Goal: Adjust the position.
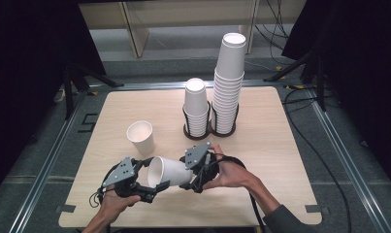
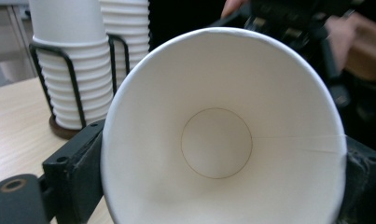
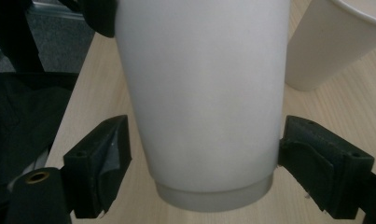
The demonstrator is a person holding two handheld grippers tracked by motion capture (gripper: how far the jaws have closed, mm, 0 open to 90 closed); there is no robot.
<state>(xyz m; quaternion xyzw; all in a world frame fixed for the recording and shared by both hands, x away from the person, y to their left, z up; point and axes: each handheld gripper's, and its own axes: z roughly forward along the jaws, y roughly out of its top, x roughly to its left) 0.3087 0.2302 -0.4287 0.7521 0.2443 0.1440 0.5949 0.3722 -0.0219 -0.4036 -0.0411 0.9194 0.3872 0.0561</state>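
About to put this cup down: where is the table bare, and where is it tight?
Bare: the table's right side, from the cup stacks to the right edge, and the far left corner behind the upright cup. Tight: the near middle, where both grippers flank the held cup.

No readable text, label, brand, number or sign is showing anywhere. The white paper cup point(image 1: 168, 171) held over the table point(image 1: 280, 160) is showing plain walls inside and out, and the stacked cups point(image 1: 228, 92) in their wire holders are showing no print either.
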